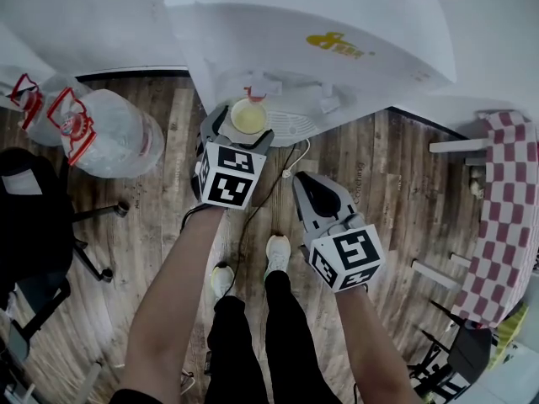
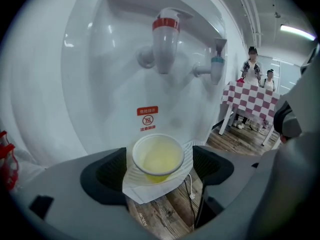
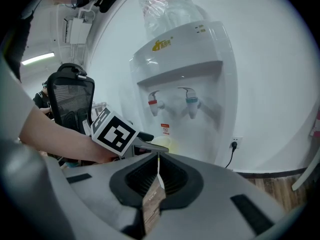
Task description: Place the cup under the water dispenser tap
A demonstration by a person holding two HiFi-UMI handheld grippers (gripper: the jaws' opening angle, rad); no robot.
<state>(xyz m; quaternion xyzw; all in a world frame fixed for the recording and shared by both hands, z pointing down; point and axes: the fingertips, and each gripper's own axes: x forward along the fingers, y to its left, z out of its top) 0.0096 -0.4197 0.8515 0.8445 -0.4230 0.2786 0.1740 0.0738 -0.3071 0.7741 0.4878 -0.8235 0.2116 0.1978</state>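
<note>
Left gripper (image 2: 159, 176): jaws spread wide, one either side of the pale yellow disposable cup (image 2: 157, 156). A thin gap shows between each pad and the cup wall, so I read no grip; the cup stands on its own.

Cup position: upright on the white ridged drip tray (image 2: 134, 188) in the recess of the white plastic water dispenser (image 3: 185, 64), below the red-capped tap (image 2: 165, 39). The blue-capped tap (image 2: 216, 66) is off to one side of it. From the head view, the cup rim looks lined up under the red spout. That alignment is my judgement, as the steep angle limits what I can tell.

Right gripper (image 3: 158, 164): jaws pressed together with nothing between them, held back from the dispenser, beside and behind the left one.

Step in hand: release. The placement itself looks done.

Next move, as I judge it: draw the left gripper straight back along its own line, level, with the jaws kept wide, so neither pad clips the cup. The cup looks light and would tip or slide on the ridges at a slight knock. The right gripper has no part in this.
</note>
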